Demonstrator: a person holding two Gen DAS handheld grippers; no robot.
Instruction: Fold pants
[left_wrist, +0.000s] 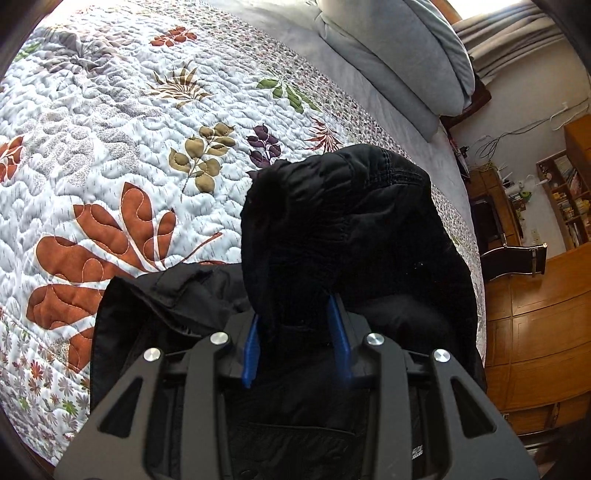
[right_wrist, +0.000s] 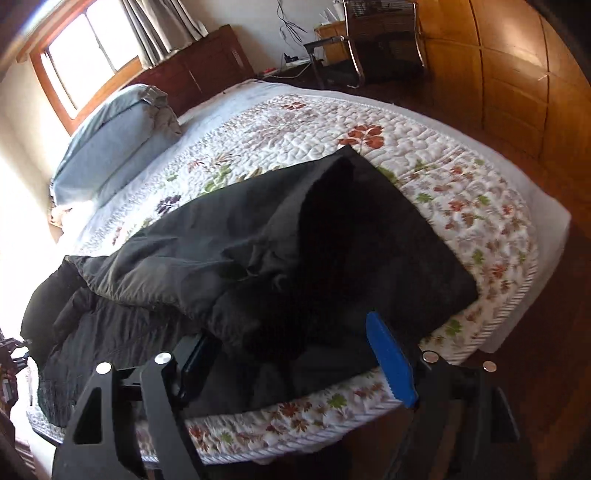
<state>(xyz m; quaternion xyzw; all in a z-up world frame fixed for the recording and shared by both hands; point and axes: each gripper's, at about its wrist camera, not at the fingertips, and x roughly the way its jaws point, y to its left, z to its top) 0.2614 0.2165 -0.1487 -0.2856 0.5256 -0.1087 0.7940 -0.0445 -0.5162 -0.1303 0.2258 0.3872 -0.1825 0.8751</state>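
Pants (right_wrist: 258, 258) lie bunched on the quilted bed (right_wrist: 461, 192) ahead of both tongs. The left tongs (left_wrist: 295, 321) pinch a raised fold; the right tongs (right_wrist: 291, 354) are spread around the near edge. Best carry the fold across level and square its edges before letting go.

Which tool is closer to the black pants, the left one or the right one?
Left. The left tool has a bunch of the black pants between its blue fingers. The right tool is wide open at the bed's edge, with the pants between its fingers.

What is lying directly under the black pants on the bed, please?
The black pants lie on a floral quilt, which shows around them. Whatever sits beneath the bunched fabric itself is covered from view.
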